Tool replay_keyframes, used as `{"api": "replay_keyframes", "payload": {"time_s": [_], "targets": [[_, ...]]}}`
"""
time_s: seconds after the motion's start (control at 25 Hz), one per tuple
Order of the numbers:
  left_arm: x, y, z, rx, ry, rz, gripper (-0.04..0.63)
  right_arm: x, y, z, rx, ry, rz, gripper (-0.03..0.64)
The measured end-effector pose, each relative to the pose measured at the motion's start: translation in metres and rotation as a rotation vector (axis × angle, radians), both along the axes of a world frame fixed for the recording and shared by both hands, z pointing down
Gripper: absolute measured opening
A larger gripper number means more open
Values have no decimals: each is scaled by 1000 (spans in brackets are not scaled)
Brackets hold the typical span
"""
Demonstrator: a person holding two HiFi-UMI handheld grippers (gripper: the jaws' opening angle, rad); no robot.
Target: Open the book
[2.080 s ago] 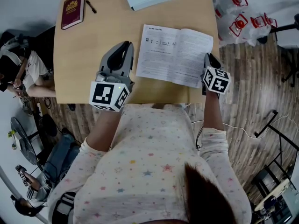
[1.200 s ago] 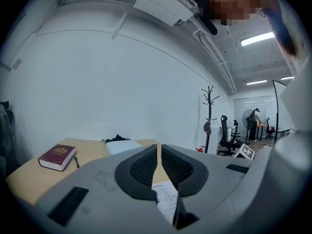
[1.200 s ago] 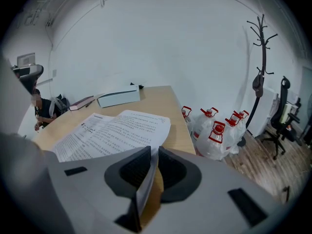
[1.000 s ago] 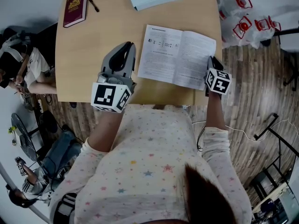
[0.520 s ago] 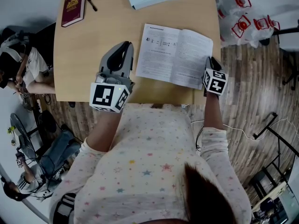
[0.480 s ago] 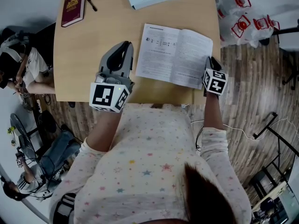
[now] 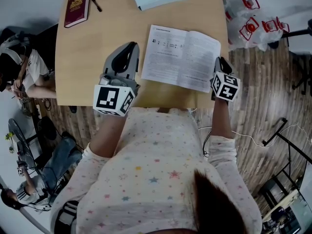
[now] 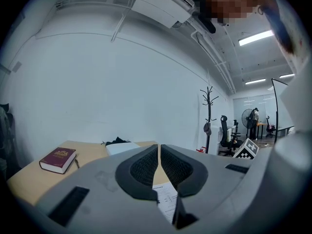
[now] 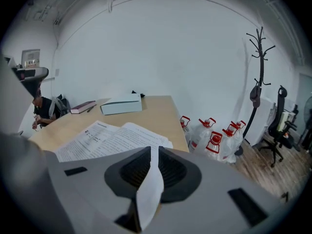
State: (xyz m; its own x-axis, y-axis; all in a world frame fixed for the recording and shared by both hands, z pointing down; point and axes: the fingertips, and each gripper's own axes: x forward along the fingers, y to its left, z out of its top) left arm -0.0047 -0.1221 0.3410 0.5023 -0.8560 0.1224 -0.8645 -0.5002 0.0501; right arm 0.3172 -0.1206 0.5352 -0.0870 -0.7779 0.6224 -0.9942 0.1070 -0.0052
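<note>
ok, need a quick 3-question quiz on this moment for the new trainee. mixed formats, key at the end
1. What is the right gripper clamped on?
A. a pen
B. a page of the open book
C. nothing

2. True or false: the left gripper has its jaws spread wide apart.

3. Fill in: in the head view, the dark red book lies closed near the far ___ corner of the table.

Key: 1 B. 2 false; the jaws are together with nothing between them. 3 left.
</note>
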Motion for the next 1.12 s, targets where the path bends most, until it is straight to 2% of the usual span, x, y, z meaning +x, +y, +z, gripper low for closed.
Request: {"api": "replay_keyframes", "payload": {"time_s": [1.12], "targets": [[-19, 16, -22, 45, 47, -19, 17, -89, -3, -144, 323, -76, -188, 0]]}}
